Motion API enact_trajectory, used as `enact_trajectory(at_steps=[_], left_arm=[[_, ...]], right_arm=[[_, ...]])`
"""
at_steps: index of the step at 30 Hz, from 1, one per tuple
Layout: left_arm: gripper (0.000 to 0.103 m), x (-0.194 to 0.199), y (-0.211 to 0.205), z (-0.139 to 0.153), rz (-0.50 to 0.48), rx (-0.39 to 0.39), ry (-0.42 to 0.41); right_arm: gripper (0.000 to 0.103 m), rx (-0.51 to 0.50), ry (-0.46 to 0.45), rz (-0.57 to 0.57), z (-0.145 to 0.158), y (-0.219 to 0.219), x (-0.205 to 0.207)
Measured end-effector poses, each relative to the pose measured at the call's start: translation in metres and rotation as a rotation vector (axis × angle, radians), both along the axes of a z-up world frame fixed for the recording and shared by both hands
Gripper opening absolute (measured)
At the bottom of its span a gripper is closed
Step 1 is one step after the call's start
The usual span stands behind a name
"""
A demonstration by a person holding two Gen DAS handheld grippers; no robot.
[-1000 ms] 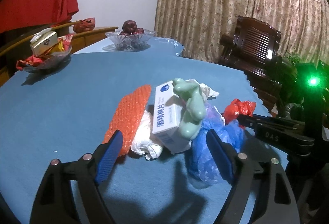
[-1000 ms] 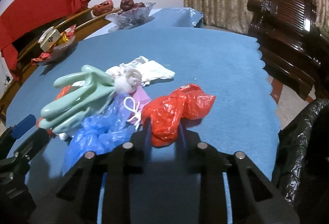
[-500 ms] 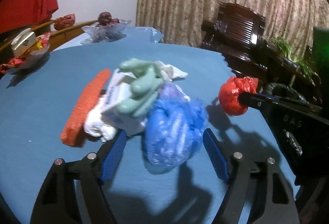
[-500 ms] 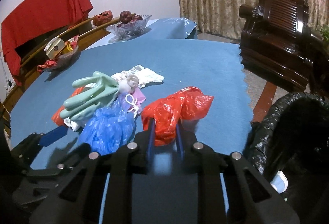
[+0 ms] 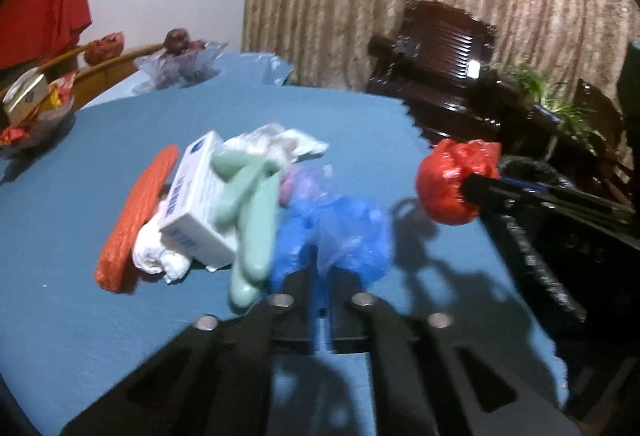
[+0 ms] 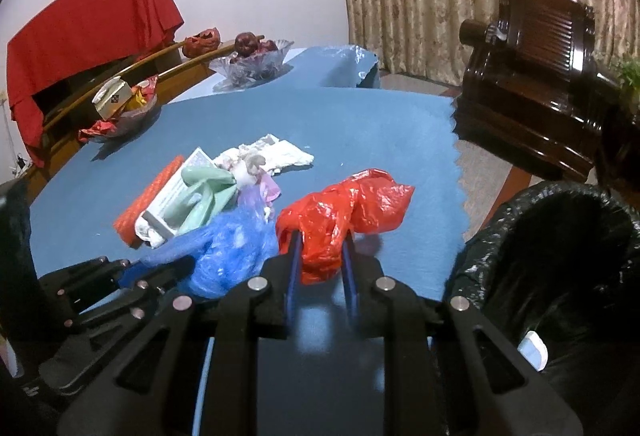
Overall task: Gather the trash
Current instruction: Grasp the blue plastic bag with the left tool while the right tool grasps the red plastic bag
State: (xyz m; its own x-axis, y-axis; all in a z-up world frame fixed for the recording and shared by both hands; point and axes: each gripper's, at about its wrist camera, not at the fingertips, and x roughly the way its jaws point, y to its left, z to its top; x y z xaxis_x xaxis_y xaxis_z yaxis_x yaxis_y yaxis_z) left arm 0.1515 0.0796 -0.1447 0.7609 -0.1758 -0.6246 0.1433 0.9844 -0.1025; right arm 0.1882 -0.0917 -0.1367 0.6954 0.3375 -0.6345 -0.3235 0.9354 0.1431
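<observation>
Right gripper (image 6: 320, 256) clamped crumpled red plastic bag (image 6: 344, 211); black-lined bin (image 6: 560, 236) sat right. Left gripper (image 5: 320, 276) pinched crumpled blue plastic bag (image 5: 340, 232).

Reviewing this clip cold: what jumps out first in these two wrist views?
The red plastic bag pinched in the right gripper, held above the blue tablecloth near the black-lined trash bin at right. Next, the left gripper is shut on the blue plastic bag at the near edge of the heap, where a pale green rubber glove lies over a white box beside an orange bubble-wrap strip.
</observation>
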Motion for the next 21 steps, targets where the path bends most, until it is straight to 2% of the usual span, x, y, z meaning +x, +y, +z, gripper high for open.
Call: enact_trajectory(at_steps=[3, 7, 8, 9, 11, 17, 18, 19, 21], left_arm=[[0.001, -0.008, -0.006, 0.006, -0.017, -0.014, -0.008], [0.004, -0.006, -0.011, 0.001, -0.006, 0.01, 0.01], [0.015, -0.004, -0.01, -0.001, -0.01, -0.003, 0.023], [0.039, 0.0, -0.009, -0.003, 0.003, -0.006, 0.039], [0.061, 0.003, -0.008, -0.007, 0.026, -0.009, 0.043], [0.068, 0.018, -0.016, -0.02, 0.015, 0.014, 0.089], [0.065, 0.022, -0.019, -0.024, 0.013, 0.026, 0.109], [0.057, 0.024, -0.022, -0.027, -0.006, 0.015, 0.121], [0.047, 0.021, -0.025, -0.028, -0.003, 0.015, 0.111]], right_arm=[[0.018, 0.004, -0.012, -0.007, 0.008, -0.007, -0.008], [0.017, -0.002, -0.012, -0.017, 0.009, -0.015, -0.018], [0.017, -0.003, -0.007, -0.02, 0.008, -0.015, -0.018], [0.017, -0.005, -0.002, -0.025, 0.006, -0.018, -0.019], [0.017, -0.006, 0.009, -0.033, 0.002, -0.021, -0.019], [0.016, -0.004, 0.01, -0.034, -0.001, -0.024, -0.017], [0.015, -0.006, 0.011, -0.03, -0.002, -0.024, -0.017], [0.014, -0.007, 0.015, -0.024, -0.003, -0.023, -0.017], [0.01, -0.007, 0.021, -0.013, -0.004, -0.022, -0.016]])
